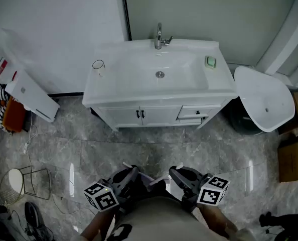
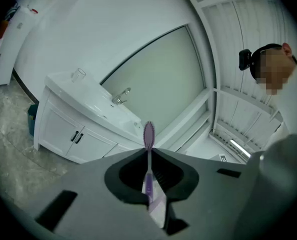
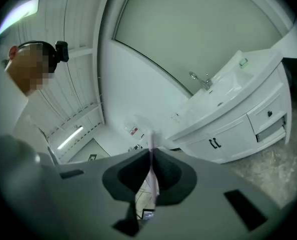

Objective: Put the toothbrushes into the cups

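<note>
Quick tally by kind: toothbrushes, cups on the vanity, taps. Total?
Toothbrushes: 2 (purple toothbrush, pale toothbrush)
Cups: 1 (glass cup)
Taps: 1 (tap)
Total: 4

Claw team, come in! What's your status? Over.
Left claw shut on purple toothbrush. Right claw shut on pale toothbrush. Cup on vanity, far ahead. Nothing blocking.
</note>
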The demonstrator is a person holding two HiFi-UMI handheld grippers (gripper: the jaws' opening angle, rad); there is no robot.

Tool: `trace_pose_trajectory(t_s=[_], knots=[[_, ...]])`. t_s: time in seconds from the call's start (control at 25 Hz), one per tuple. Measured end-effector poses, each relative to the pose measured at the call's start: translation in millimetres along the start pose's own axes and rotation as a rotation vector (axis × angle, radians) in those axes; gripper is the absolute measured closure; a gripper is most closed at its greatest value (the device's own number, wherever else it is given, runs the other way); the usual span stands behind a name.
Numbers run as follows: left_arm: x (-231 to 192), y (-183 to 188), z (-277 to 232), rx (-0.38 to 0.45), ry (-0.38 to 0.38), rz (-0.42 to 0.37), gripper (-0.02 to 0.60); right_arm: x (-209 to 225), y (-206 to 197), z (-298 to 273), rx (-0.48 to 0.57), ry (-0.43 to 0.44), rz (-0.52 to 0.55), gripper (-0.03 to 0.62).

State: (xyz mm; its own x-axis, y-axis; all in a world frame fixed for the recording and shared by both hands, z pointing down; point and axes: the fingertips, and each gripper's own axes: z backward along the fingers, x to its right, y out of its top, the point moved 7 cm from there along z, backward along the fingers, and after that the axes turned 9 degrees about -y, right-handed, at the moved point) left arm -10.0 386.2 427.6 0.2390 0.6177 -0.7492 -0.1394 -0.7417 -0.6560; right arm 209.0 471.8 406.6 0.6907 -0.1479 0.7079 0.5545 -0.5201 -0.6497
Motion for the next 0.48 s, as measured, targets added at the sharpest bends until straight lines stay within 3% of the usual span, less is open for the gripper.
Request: trace_pose_trajectory(t_s=[0.24, 0.48], knots=[[12.3, 4.4, -5.8, 0.026, 0.043, -0.042, 0.548, 9.0, 1.2, 7.5, 0.011, 0.026, -0.006, 0.566], [8.2, -0.9, -4.3, 0.008, 0.011, -0.048, 0.548, -1.4, -0.5, -1.7, 0.012, 0.017, 0.02, 0.566]])
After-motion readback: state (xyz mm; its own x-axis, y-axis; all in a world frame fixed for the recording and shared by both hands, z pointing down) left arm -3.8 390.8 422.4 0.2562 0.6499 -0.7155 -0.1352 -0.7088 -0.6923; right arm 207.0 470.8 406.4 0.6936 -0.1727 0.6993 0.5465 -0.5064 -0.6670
